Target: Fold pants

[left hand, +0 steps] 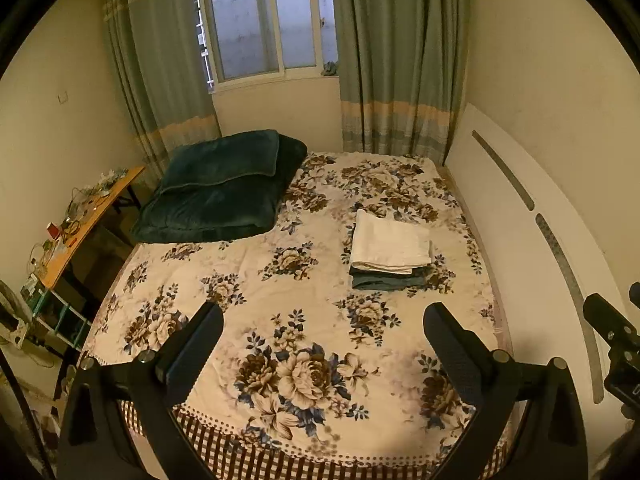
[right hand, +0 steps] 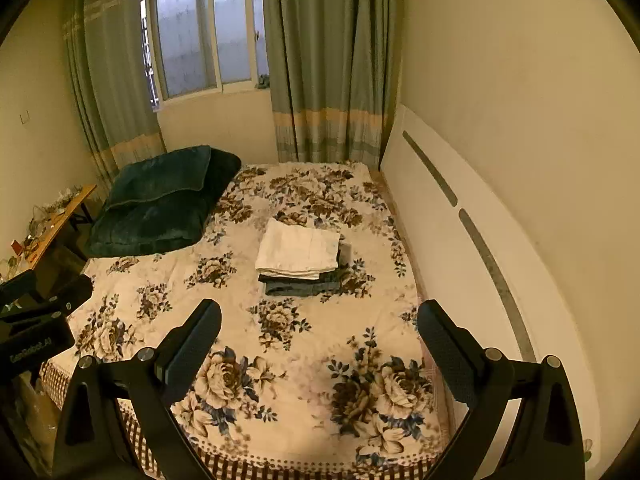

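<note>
1. White folded pants [left hand: 390, 246] lie on top of dark folded pants [left hand: 390, 280], one neat stack on the flowered bed [left hand: 248, 264], far of middle and toward the right side, near the white headboard [left hand: 520, 240].
2. Left gripper [left hand: 323, 316]: jaws spread wide, nothing held, hanging over the near end of the bed, well short of the stack.
3. Right gripper [right hand: 319, 314]: jaws wide too, empty, same height, beside the left one; the stack [right hand: 298, 258] is straight ahead of it.
4. Judgement: the 2 pairs look already folded, no loose pants show in either view, so the step is either done or a fresh pair has to come from out of view.
5. If another pair comes, lay it flat on the bare near half of the bed, clear of the stack and the dark green blanket [left hand: 224, 188] at far left.
6. Pinch waistband and hem at the edges, 1 gripper each, and keep the cloth taut so the crease runs straight.
7. Risk: dragging cloth across the bed could nudge the stack or wrinkle the sheet.
</note>
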Tool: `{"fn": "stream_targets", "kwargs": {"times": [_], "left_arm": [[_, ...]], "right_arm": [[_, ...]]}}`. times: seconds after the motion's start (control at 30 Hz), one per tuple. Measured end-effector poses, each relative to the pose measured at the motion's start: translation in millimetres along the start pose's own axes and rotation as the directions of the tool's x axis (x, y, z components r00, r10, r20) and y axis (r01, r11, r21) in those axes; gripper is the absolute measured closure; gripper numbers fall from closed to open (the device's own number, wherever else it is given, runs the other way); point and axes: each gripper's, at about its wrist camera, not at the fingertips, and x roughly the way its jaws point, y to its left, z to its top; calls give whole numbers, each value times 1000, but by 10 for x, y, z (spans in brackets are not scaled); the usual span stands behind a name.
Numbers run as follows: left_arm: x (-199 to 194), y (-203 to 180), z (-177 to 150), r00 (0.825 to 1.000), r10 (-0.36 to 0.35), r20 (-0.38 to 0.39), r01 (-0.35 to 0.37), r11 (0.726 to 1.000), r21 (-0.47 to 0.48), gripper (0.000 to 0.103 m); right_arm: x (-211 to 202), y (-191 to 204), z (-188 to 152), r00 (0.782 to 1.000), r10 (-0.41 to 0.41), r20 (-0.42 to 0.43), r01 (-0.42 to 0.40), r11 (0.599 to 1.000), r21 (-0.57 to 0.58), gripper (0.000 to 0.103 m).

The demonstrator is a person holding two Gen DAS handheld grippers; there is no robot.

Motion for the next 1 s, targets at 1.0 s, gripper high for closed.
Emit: {"fn": "stream_targets", "kwargs": {"times": [1.0], "left_arm": [[64,-101,-27,1000,-10,-2,10,1000,1,1]], "right_arm": [[465,-12,-188,997,36,-68,-34,999,27,2]]}}
